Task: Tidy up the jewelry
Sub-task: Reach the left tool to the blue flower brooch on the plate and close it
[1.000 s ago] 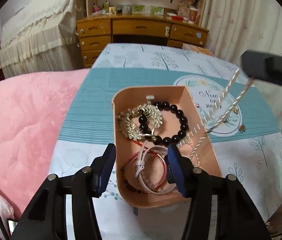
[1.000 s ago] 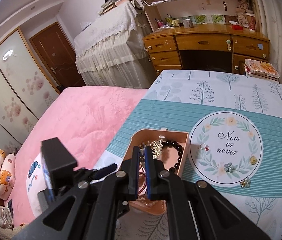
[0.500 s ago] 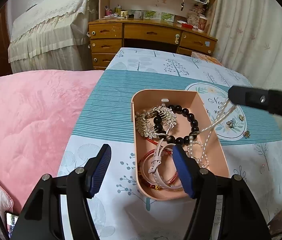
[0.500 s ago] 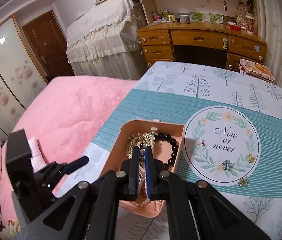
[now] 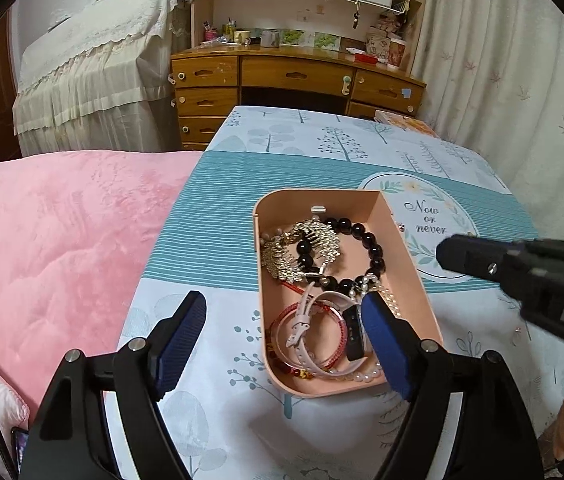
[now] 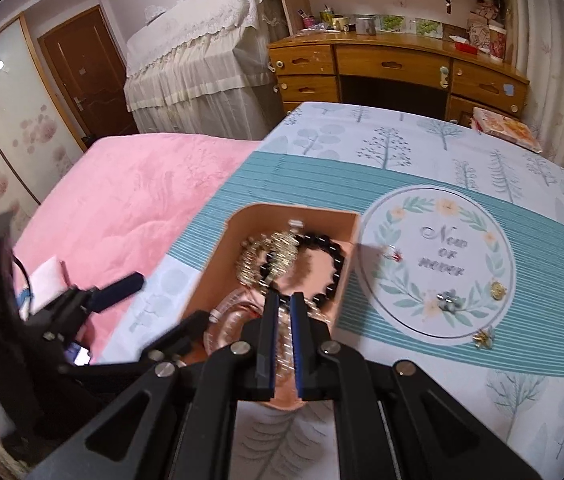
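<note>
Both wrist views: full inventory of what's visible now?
tray: 1, peach-pink, on the tablecloth
bead bracelet: 1, black, tray's far half
hair comb: 1, gold, beside the beads
pearl strand: 1, white, tray's right side
bangles: thin, red, count unclear, tray's near end
watch: 1, pale pink strap, over the bangles
small ornaments: about four, on the round print
desk: 1, wooden, behind
blanket: 1, pink, left
left gripper: open, at tray's near end
right gripper: nearly closed, gap empty

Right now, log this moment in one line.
left gripper open at tray | right gripper near tray, grip unclear | pearl necklace in tray
</note>
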Demonstrator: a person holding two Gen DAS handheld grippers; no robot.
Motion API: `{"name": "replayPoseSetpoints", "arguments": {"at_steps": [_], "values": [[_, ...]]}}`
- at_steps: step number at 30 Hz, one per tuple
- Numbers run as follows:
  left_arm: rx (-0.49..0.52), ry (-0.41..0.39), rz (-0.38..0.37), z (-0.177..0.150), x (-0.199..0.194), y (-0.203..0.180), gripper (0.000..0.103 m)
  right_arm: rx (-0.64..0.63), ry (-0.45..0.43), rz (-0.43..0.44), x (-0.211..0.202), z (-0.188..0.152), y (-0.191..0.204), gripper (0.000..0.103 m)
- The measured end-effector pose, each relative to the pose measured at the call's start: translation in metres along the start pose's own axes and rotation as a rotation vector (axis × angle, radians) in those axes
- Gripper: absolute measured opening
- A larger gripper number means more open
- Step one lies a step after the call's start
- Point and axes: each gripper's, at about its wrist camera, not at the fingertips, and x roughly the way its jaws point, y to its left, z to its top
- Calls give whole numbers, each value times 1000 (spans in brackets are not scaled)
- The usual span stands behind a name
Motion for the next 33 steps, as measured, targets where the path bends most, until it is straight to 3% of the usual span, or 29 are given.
{"name": "replayPoseSetpoints", "arguments": {"at_steps": [5,10,14,16,18,20,33], "values": [[18,-12,-11,0,-5,-7,80,32,23,-40,2,-13,-18,6],[35,-21,-23,-1,-10,-15,92,40,25,-65,-1,-24,-28,7],[41,-18,-45,-1,-12,-20,93,45,31,-70,-3,-33,-34,8],[45,-14,-50,-1,-12,-24,96,47,33,-73,-5,-37,-38,16],[52,-11,-55,-1,-13,-28,100,46,23,-84,-9,-40,-41,33],[68,-10,-67,-1,-15,-35,101,45,4,-103,-16,-43,-47,36],[247,-20,-85,9,-24,-97,101,211,-103,-188,-65,-55,-123,36]]}}
